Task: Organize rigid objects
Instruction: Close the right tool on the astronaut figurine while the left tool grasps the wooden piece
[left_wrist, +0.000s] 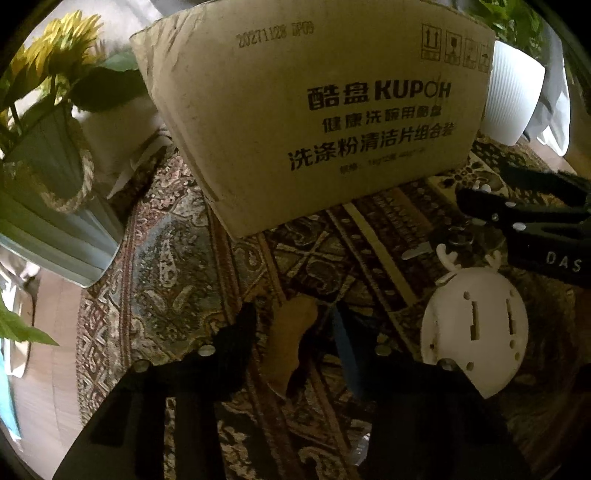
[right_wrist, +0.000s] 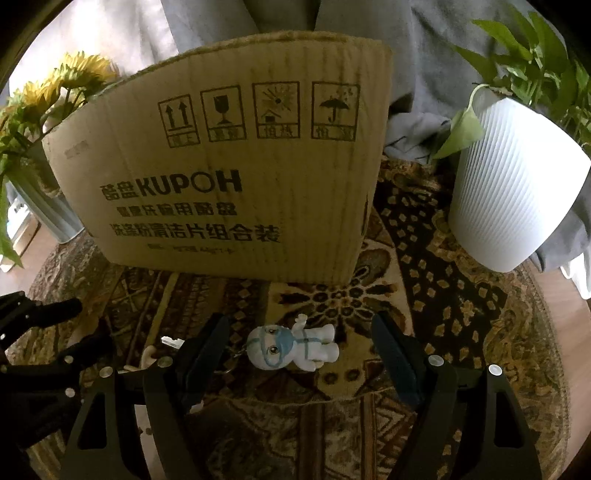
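My left gripper (left_wrist: 293, 312) points down at the patterned rug (left_wrist: 177, 258). It is shut on a tan wooden-looking piece (left_wrist: 291, 343) that lies between its black finger and its blue pad. A white round disc with small antlers (left_wrist: 472, 332) lies on the rug just right of it. My right gripper (right_wrist: 303, 332) stands open and wide. A small doll keychain (right_wrist: 291, 347) in a white suit and blue mask lies on the rug between its fingers, touching neither. A cardboard box (right_wrist: 229, 177) with printed lettering stands right behind both grippers.
Sunflowers in a pale vase (left_wrist: 48, 206) stand left of the box. A white ribbed plant pot (right_wrist: 517, 184) stands to its right. A key (left_wrist: 417, 253) lies near the disc. A person in grey clothing (right_wrist: 424, 74) sits behind the box. The rug's edge meets wooden floor (left_wrist: 48, 369).
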